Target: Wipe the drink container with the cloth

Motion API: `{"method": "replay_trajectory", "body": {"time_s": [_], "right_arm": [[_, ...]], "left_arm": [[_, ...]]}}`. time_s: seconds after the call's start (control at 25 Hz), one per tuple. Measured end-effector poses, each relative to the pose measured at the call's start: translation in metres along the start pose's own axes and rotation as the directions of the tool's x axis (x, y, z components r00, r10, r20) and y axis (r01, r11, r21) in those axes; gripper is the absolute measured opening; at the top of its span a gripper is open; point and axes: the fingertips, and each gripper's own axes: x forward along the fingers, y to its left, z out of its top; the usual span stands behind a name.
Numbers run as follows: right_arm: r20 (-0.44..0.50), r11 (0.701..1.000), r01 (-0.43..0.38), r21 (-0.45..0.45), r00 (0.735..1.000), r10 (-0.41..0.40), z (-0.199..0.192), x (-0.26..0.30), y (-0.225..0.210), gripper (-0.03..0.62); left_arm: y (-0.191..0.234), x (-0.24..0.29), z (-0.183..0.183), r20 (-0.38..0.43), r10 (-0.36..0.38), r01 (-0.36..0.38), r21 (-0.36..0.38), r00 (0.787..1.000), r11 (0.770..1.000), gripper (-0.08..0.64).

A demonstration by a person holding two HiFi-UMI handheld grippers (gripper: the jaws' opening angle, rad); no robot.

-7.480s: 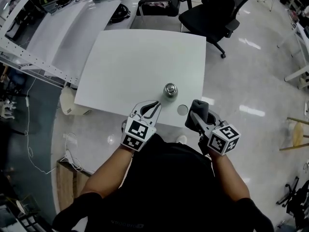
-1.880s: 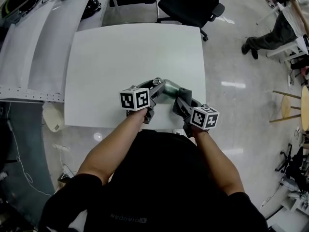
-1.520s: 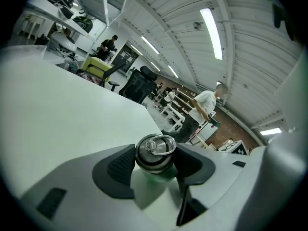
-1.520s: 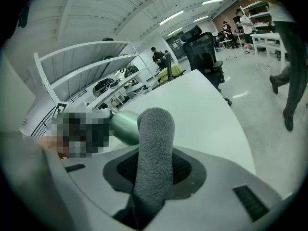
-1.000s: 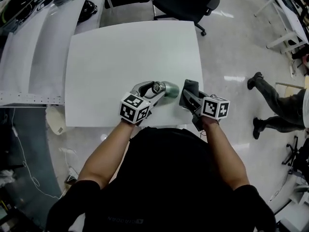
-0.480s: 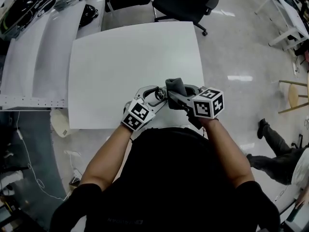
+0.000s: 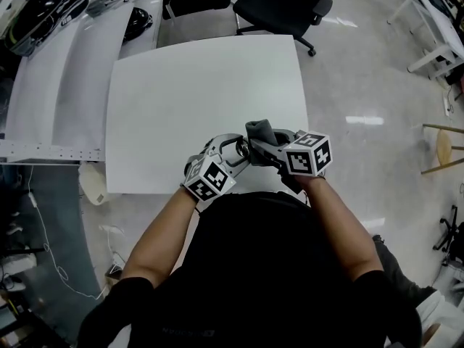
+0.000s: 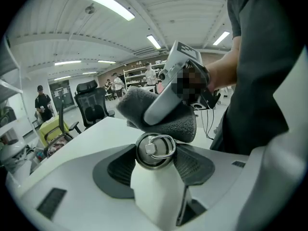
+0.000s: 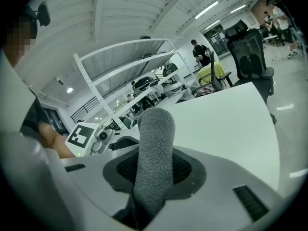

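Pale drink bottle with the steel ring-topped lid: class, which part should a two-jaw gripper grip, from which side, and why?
Grip the pale drink bottle on its round body below the steel lid, pads on opposite sides, as the left gripper does. The straight wall seats the pads; the lid end is exposed to the grey cloth in the right gripper.
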Motion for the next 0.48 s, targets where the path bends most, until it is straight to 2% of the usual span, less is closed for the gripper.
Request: {"method": "replay_trajectory", "body": {"time_s": [0.2,0.48], "right_arm": [[-0.030,0.999,0.048,-0.013,0.998,-0.049,-0.009,-0.001,-0.016,0.108],[-0.034,0.998,0.062,0.008,0.998,-0.062,-0.013,-0.003,-0.031,0.109]], "left_arm": [[-0.002,-0.002,-0.003,-0.015,0.005,-0.005,0.025,1.000,1.000,0.253],[-0.002,0.000,-0.001,-0.015,0.003,-0.002,0.040,1.000,0.999,0.252]]}}
